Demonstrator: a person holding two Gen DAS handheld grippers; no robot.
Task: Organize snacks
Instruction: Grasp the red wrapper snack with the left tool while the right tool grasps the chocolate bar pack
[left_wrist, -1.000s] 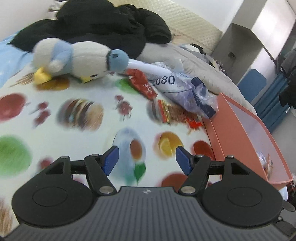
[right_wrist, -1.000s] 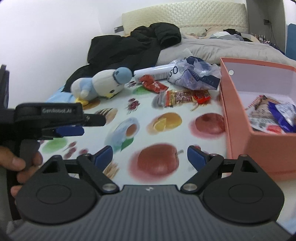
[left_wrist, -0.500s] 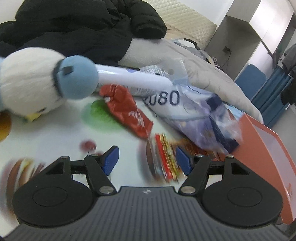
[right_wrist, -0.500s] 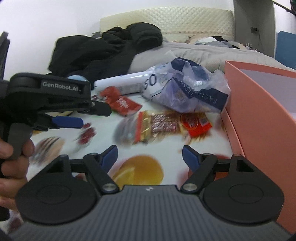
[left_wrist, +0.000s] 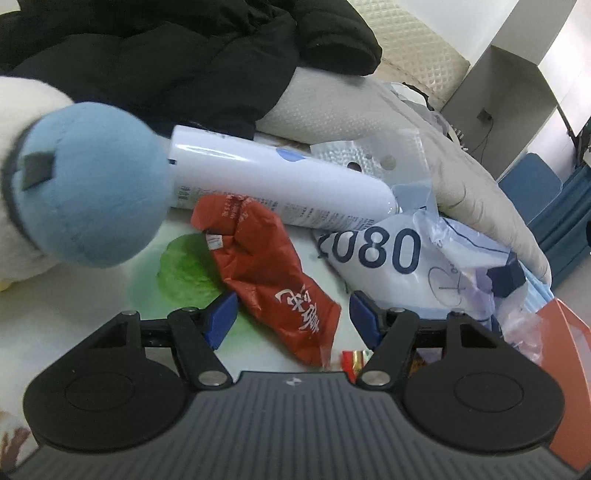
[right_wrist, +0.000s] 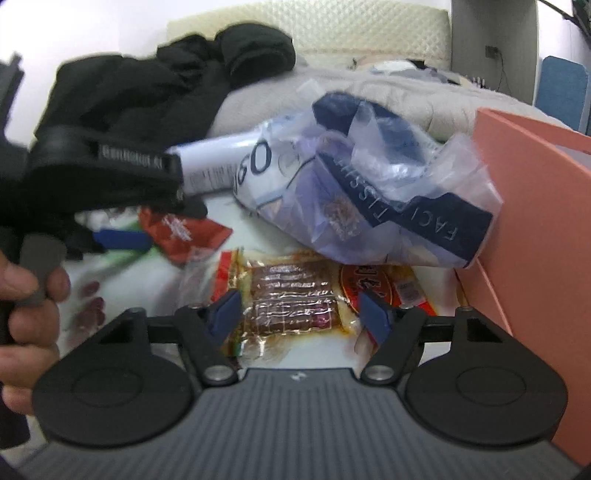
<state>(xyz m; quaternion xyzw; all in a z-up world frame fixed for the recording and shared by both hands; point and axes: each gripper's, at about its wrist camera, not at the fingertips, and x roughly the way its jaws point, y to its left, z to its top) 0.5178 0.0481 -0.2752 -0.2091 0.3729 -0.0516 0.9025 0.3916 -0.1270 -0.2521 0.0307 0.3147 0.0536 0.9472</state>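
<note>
In the left wrist view, a crumpled red snack packet (left_wrist: 275, 280) with white characters lay on the fruit-printed sheet (left_wrist: 74, 295), its lower end reaching in between the blue pads. The left gripper (left_wrist: 289, 317) stood wide open, holding nothing; whether the left pad (left_wrist: 221, 319) actually touched the packet's edge could not be told. Just behind the packet lay a white spray can (left_wrist: 280, 188), and to the right a pale blue plastic bag (left_wrist: 424, 273) printed with large dark digits. A plush toy with a light blue cap (left_wrist: 92, 184) crowded the left side close to the lens, and a black jacket (left_wrist: 166, 55) was heaped behind — little open room except the bare sheet at lower left. A corner of the salmon-pink box (left_wrist: 569, 354) showed at the right edge.

In the right wrist view, a clear-wrapped snack pack (right_wrist: 295, 299) with brown contents and red-and-yellow printing lay flat on the sheet, its near end between the fingers. The right gripper (right_wrist: 300, 314) was also spread wide and empty, its pads either side of the pack without visibly pressing it. The plastic bag (right_wrist: 369, 184) slumped over the pack's far right end, against the pink box's wall (right_wrist: 535, 206), which closed off the right side. To the left — blurred — the left gripper (right_wrist: 122, 240) hovered at the red packet (right_wrist: 184, 232), held in the person's left hand (right_wrist: 26, 306).
</note>
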